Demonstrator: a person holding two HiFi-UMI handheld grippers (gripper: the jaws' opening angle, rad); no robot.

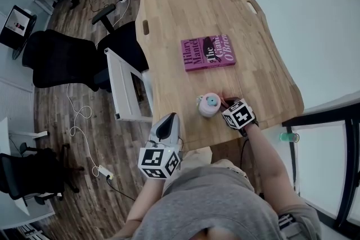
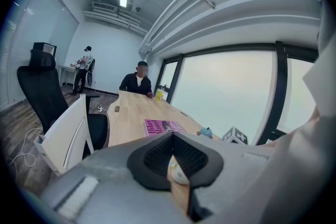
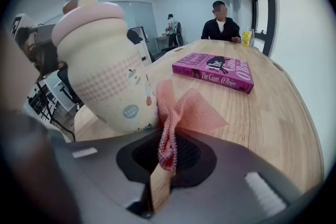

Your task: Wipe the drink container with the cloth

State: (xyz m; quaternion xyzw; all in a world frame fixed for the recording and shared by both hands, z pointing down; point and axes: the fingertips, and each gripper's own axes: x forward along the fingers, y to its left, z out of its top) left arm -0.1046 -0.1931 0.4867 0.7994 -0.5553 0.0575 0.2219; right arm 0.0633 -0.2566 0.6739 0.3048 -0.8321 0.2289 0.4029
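- Right gripper (image 3: 167, 157): clenched on a pink mesh cloth (image 3: 185, 110). The cream, pink-lidded drink container (image 3: 105, 73) stands just to its left.
- Left gripper (image 2: 176, 168): jaws pressed together, holding nothing.
- Beneath and ahead: a pale wooden table (image 1: 185, 3).
- Left of it: a plank floor (image 1: 84, 137) and a black office chair (image 1: 56, 59).
- Ahead: a pink book (image 1: 207, 53) reading "Hilary Mantel, The Giant, O'Brien".
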